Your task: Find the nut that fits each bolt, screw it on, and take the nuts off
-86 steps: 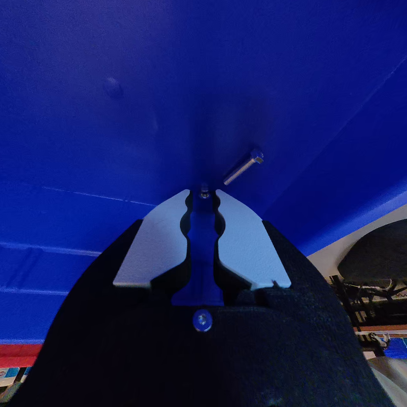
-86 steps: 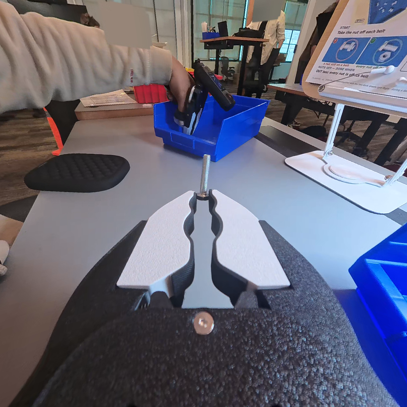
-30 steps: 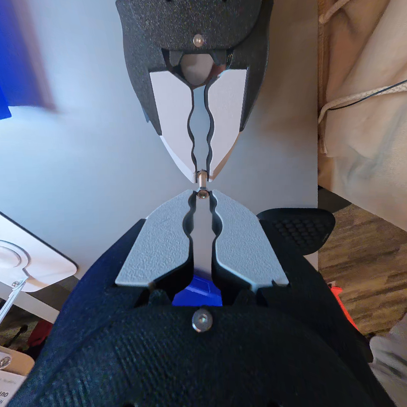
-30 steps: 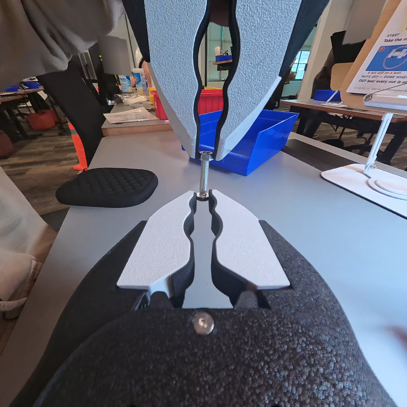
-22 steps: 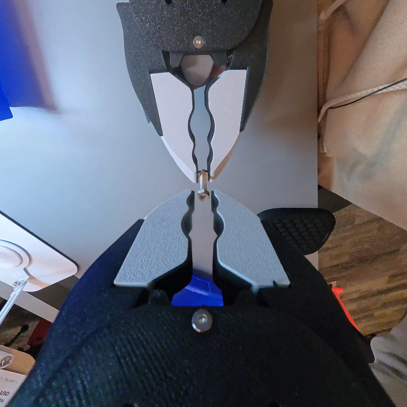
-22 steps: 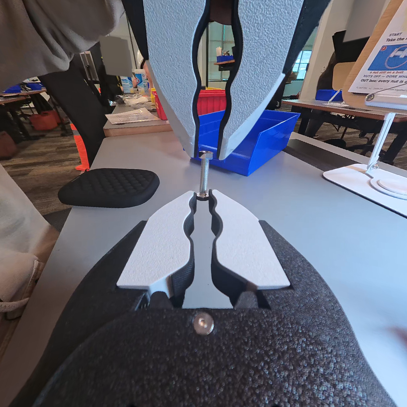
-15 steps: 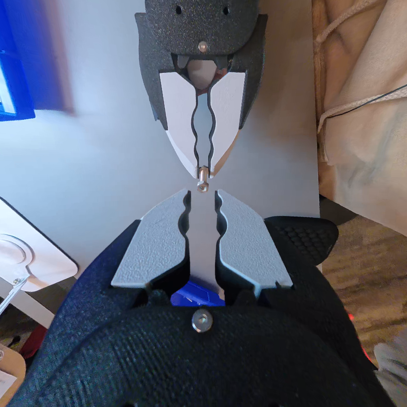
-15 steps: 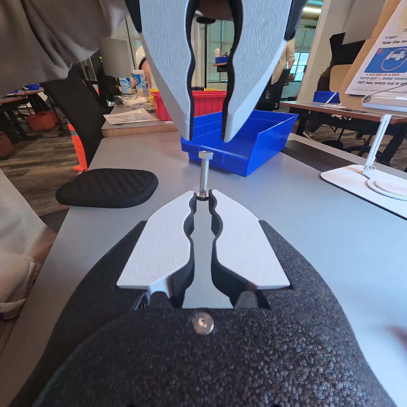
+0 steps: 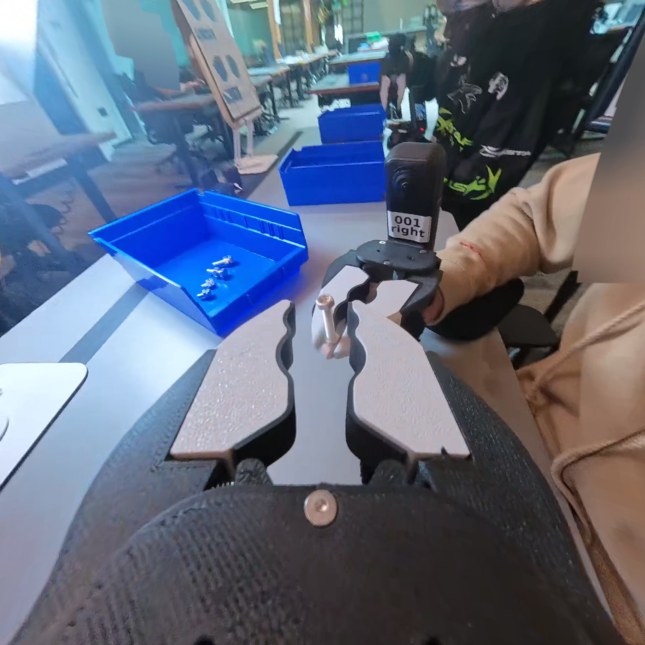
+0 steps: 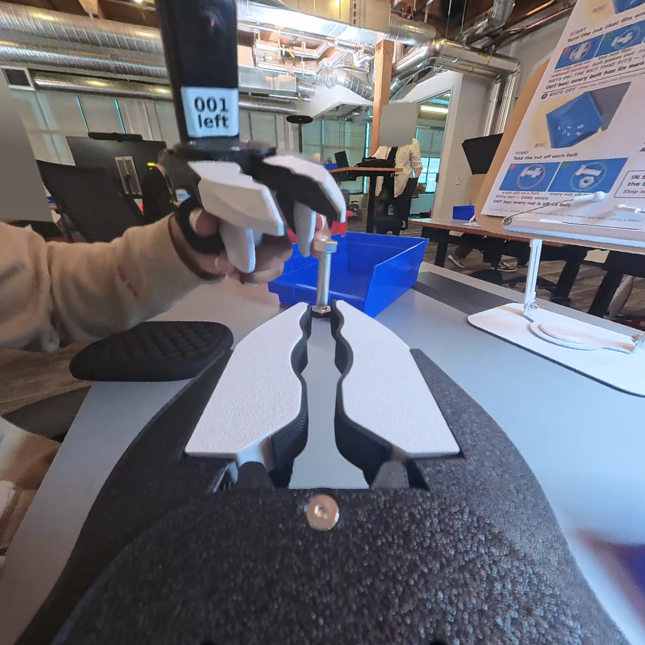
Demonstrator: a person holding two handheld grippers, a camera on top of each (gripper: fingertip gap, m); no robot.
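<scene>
A bolt (image 10: pixel 324 275) stands upright above a grey table (image 10: pixel 488 401), head up, its lower end with a nut (image 10: pixel 321 309) pinched between the closed tips of the right gripper (image 10: pixel 321 310). The left gripper (image 9: pixel 319 310) hangs just beside the bolt head, its fingers (image 9: pixel 244 384) spread apart and holding nothing. Behind, a blue bin (image 9: pixel 181 241) on the table holds several small bolts (image 9: pixel 213 275). A black pad (image 10: pixel 153 349) lies at the table's edge, and a white stand (image 10: pixel 558 335) carries an instruction sheet.
</scene>
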